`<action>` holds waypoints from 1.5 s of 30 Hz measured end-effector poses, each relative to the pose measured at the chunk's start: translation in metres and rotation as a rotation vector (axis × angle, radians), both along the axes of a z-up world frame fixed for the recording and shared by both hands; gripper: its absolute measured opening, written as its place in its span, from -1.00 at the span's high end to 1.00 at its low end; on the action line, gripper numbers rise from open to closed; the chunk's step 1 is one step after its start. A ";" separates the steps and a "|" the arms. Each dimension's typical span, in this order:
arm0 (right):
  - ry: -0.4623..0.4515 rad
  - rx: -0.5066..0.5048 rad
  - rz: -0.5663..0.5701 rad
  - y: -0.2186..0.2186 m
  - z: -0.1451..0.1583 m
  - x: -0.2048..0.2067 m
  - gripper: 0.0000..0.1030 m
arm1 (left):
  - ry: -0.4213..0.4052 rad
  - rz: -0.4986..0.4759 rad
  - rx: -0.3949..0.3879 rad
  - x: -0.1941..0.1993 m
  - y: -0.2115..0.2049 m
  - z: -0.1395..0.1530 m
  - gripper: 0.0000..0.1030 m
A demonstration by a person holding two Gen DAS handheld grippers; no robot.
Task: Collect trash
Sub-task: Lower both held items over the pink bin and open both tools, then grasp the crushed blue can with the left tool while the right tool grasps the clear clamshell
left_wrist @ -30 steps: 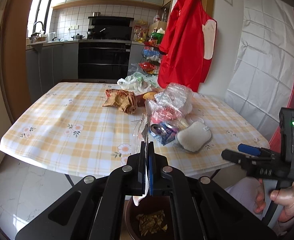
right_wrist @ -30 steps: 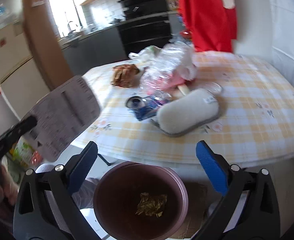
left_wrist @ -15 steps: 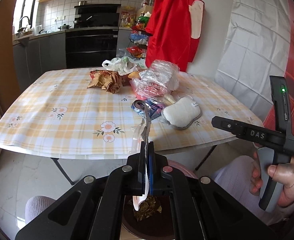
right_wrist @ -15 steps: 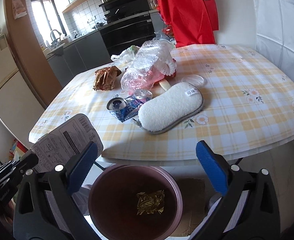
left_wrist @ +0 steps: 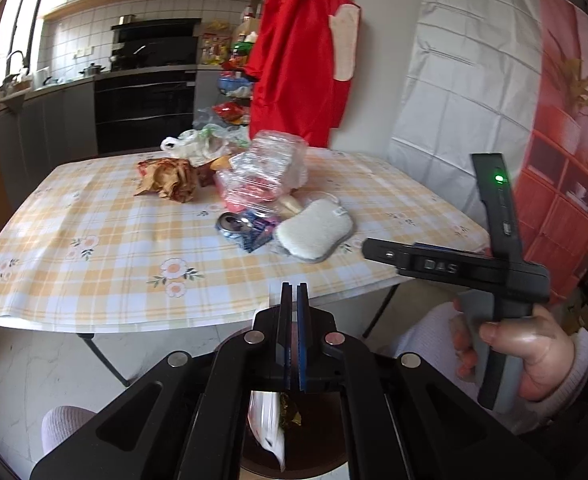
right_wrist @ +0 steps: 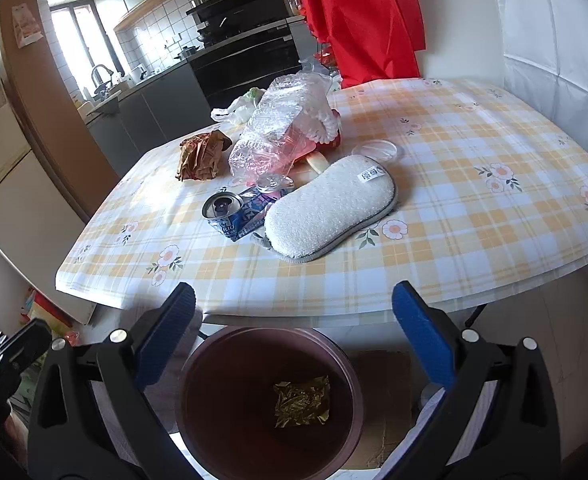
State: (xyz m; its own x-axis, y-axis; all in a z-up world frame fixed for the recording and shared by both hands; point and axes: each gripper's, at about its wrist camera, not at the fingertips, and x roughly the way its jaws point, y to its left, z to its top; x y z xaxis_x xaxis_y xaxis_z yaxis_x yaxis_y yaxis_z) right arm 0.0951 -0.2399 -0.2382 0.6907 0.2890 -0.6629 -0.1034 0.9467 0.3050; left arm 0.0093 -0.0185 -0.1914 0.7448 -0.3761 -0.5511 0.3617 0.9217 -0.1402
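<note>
My left gripper (left_wrist: 291,292) hangs over the dark red trash bin (left_wrist: 326,460) with its jaws nearly together and nothing between the tips. A white plastic wrapper (left_wrist: 268,420) hangs below the jaws over the bin. My right gripper (right_wrist: 294,312) is open and empty above the bin (right_wrist: 270,400), which holds a crumpled gold wrapper (right_wrist: 302,400). On the checked table (right_wrist: 474,208) lie a crushed blue can (right_wrist: 234,212), a white sponge (right_wrist: 330,210), a clear plastic bag (right_wrist: 282,136) and brown crumpled paper (right_wrist: 200,154).
A white plastic bag (left_wrist: 198,142) lies at the table's far edge. A small clear lid (right_wrist: 376,150) sits behind the sponge. A red apron (left_wrist: 298,60) hangs on the wall beyond. Kitchen counters and an oven stand at the back. Cardboard (right_wrist: 386,392) lies on the floor by the bin.
The white wrapper that stood pinched in my left gripper has slid down out of the jaws toward the bin. Both grippers have pulled back slightly from the table.
</note>
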 end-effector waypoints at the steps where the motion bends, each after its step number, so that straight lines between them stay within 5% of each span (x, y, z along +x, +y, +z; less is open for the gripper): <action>1: 0.001 0.001 0.000 0.000 0.000 0.000 -0.89 | -0.003 -0.010 -0.001 -0.001 -0.002 0.001 0.95; 8: 0.007 0.005 -0.005 -0.003 -0.002 -0.001 -0.89 | 0.033 0.059 -0.014 0.006 0.009 -0.006 0.85; 10: 0.012 0.006 -0.008 -0.003 -0.003 -0.001 -0.89 | 0.026 0.088 -0.002 0.007 0.012 -0.006 0.36; 11: 0.014 0.007 -0.008 -0.003 -0.004 -0.001 -0.89 | 0.020 0.094 -0.004 0.007 0.013 -0.006 -0.08; 15: 0.023 0.007 -0.010 -0.004 -0.006 0.001 -0.89 | 0.003 0.129 0.010 0.009 0.017 -0.007 -0.55; 18: 0.033 0.004 -0.010 -0.006 -0.009 0.003 -0.89 | 0.010 0.148 0.034 0.015 0.019 -0.012 -0.68; 30: 0.071 -0.050 -0.061 -0.020 -0.026 0.032 -0.89 | 0.099 0.148 0.061 0.092 0.024 -0.036 -0.71; 45: 0.110 0.023 -0.062 -0.032 -0.045 0.096 -0.89 | 0.309 0.252 -0.042 0.248 -0.006 -0.100 -0.68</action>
State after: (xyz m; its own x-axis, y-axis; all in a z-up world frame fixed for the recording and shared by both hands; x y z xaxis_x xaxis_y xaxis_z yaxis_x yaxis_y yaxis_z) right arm 0.1912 -0.2717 -0.2832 0.6315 0.2639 -0.7291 -0.0092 0.9428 0.3333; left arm 0.2573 -0.0247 -0.2911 0.6183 -0.2301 -0.7515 0.0600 0.9672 -0.2468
